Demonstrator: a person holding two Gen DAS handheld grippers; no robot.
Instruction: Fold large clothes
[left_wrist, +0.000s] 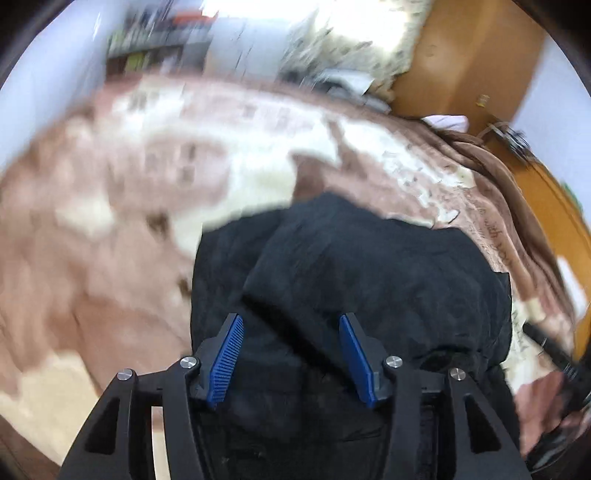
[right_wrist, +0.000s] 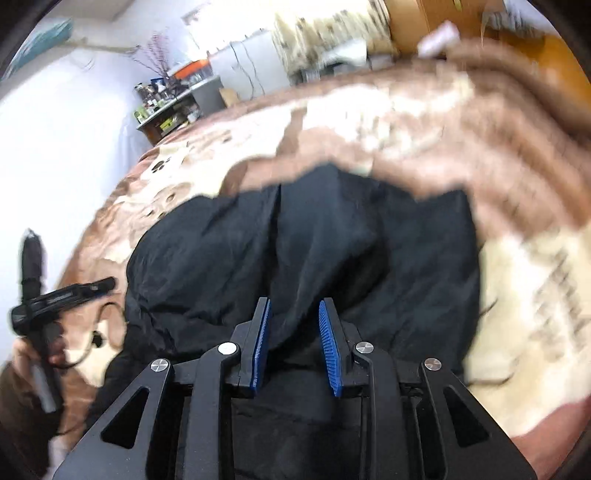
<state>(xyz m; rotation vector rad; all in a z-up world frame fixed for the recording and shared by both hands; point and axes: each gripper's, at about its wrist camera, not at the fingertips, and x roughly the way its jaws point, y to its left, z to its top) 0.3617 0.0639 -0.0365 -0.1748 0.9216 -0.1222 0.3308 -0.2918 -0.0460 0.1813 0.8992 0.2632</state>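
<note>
left gripper (left_wrist: 291, 321) agape | black garment (left_wrist: 369, 266) bunched, long axis unclear | blanket (left_wrist: 110, 184)

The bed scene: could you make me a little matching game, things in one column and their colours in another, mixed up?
Things:
1. garment
2. bedspread
3. pads of the right tongs
4. headboard

Colours:
a. blue
b. orange-brown wood
c. black
d. brown and cream

Pairs: 1-c, 2-d, 3-a, 4-b
</note>
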